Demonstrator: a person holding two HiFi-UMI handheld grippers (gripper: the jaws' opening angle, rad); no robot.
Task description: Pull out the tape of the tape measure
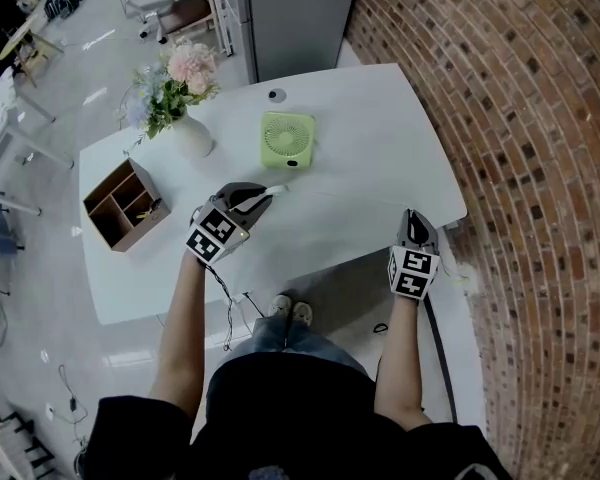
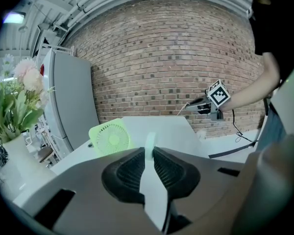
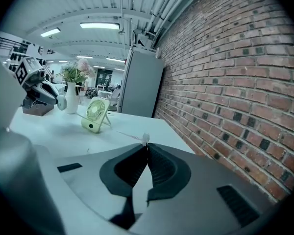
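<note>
My left gripper is over the middle of the white table and is shut on a small white tape measure, which is pinched edge-on between the jaws. In the right gripper view its round case shows at the tip of the left gripper. My right gripper hangs at the table's near right corner, shut on the tape's end tab. A thin white tape runs taut between the two grippers. The left gripper view shows the right gripper off to the right.
A green desk fan stands behind the left gripper. A white vase of flowers and a wooden organiser are at the left. A grey cabinet stands beyond the table. A brick wall runs along the right.
</note>
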